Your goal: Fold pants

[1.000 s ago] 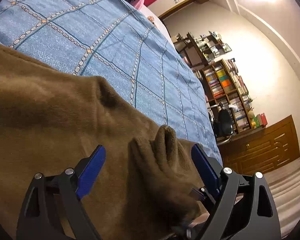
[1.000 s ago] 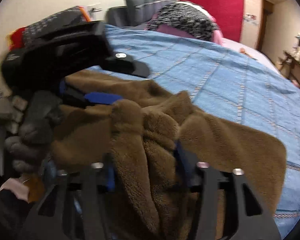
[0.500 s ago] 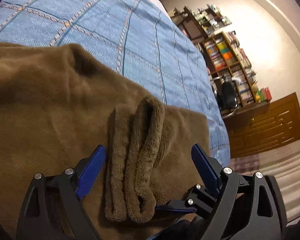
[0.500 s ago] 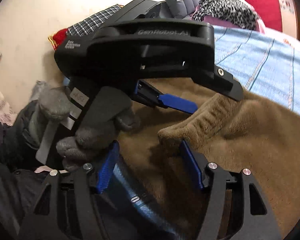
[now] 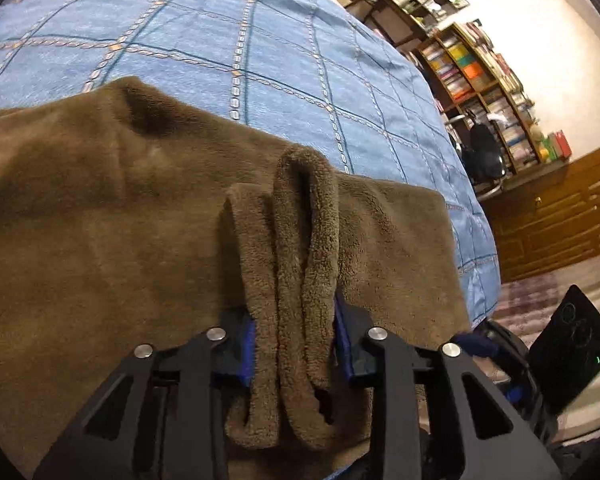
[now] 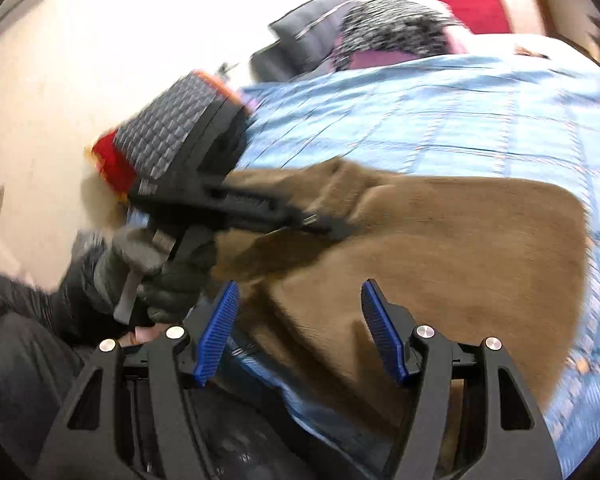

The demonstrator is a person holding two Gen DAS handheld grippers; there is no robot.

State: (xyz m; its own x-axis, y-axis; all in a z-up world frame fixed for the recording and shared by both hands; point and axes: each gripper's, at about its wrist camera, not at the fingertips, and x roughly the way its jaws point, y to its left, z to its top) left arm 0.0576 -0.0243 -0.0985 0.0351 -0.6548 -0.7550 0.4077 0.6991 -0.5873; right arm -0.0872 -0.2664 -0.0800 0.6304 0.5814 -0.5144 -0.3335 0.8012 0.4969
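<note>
The left gripper (image 5: pixel 294 344) is closed on a bunched fold of the brown fleece pants (image 5: pixel 112 220); two rolled ridges of the fabric are pinched between its blue pads, which press in from both sides. In the right wrist view the same gripper (image 6: pixel 332 226) is seen from the side, gripped by a gloved hand (image 6: pixel 156 276), with its tip at the raised fabric near the pants' far edge.

The right gripper (image 6: pixel 300 336) is held with its jaws standing moderately apart, its two blue pads (image 6: pixel 216 332) clear of the cloth; nothing is clamped between them, though the near edge of the pants is seen in the gap beyond them. This view is blurred.

One pair of pants is counted, spread flat over a blue checked bedspread (image 5: pixel 240 40), close to the bed's near edge. At the head of the bed a grey cushion (image 6: pixel 304 44) and a black-and-white patterned cloth (image 6: pixel 396 28) are piled. A checked bundle with a red end (image 6: pixel 156 136) is seen behind the left gripper.

Beyond the bed, a wooden bookcase (image 5: pixel 484 76) filled with many books is seen, its count not tellable, with one dark chair (image 5: pixel 482 152) before it and a wooden cabinet (image 5: pixel 560 208) beside it.
</note>
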